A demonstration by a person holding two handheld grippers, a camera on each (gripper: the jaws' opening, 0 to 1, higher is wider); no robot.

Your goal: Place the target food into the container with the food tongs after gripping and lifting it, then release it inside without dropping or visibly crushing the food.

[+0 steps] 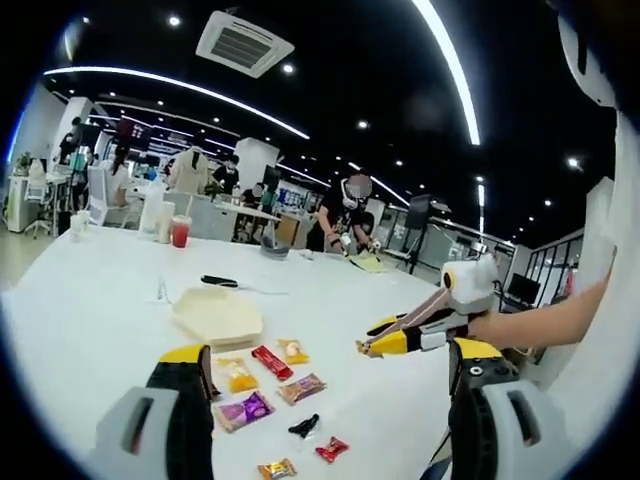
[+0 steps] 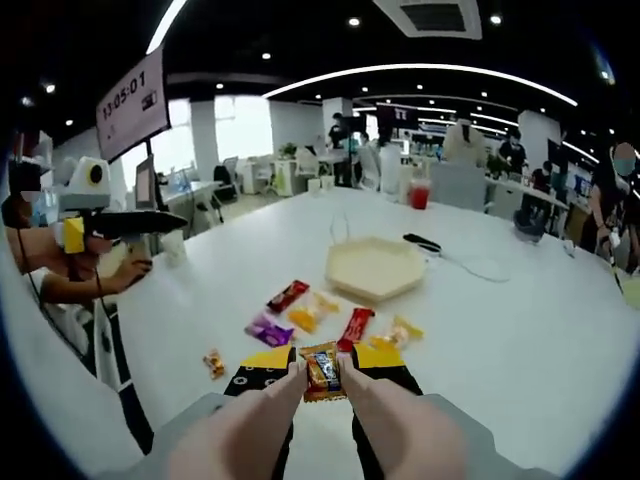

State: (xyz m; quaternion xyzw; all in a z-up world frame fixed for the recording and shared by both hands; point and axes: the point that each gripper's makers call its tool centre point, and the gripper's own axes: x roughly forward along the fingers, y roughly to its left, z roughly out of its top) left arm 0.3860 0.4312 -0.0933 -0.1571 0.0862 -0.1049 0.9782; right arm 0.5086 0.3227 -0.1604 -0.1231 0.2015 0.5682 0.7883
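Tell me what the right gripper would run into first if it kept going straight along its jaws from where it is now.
The right gripper, shut on an orange snack packet, points at the wrappers on the white table. The red packet lies nearest ahead, then the beige hexagonal container. Depth is unclear, so it may pass above them.

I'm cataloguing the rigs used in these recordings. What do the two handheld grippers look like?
Both are alike. The left gripper has pale grey bodies ending in black jaws with yellow tips. The right gripper, seen in the left gripper view, shows the same yellow-and-black jaws plus a white box on top, and long tan tong blades clamped in its jaws. A bare forearm holds it; no sleeve is visible.
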